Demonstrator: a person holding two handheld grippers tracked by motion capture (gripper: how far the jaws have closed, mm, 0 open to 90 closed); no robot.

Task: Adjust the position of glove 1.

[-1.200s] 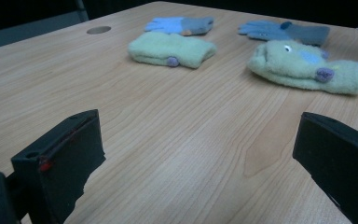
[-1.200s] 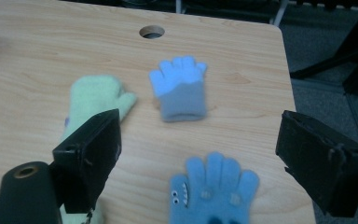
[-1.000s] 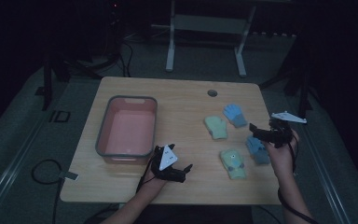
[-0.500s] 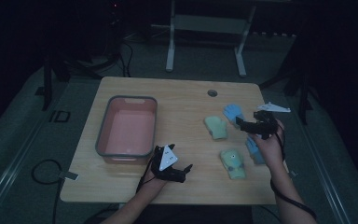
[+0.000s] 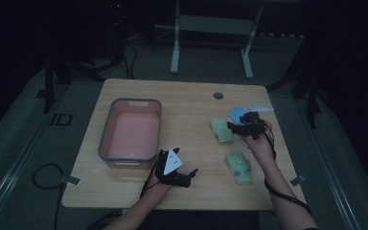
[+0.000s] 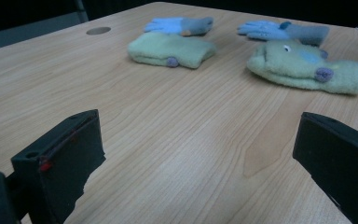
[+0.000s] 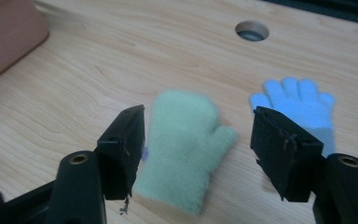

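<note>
A rectangular light wooden desk (image 5: 187, 105) with a round cable hole (image 5: 218, 95) near its far edge is seen from above in a dark room. On its left half a grey-rimmed rectangular plastic tub with a pink inside (image 5: 104, 143) is set, nothing being visible in it.

On the right half, four soft items are laid out. A pale green fleece mitten (image 5: 221, 131) lies flat nearest the middle of the desk; in the right gripper view it (image 7: 182, 140) is framed between the two black jaws of the right tongs (image 7: 200, 154), which are spread wide above it without touching it. A second pale green fleece mitten with a small eye and blue patch (image 5: 239, 167) is placed nearer the person. A light blue knitted glove with a grey cuff (image 5: 239, 113) is found just beyond the right tongs (image 5: 243, 127), and another of the same kind (image 6: 279, 31) is seen in the left gripper view behind the second mitten.

The left tongs (image 5: 178, 176) are held low over bare desk near the tub's front right corner, their jaws spread wide and holding nothing.
</note>
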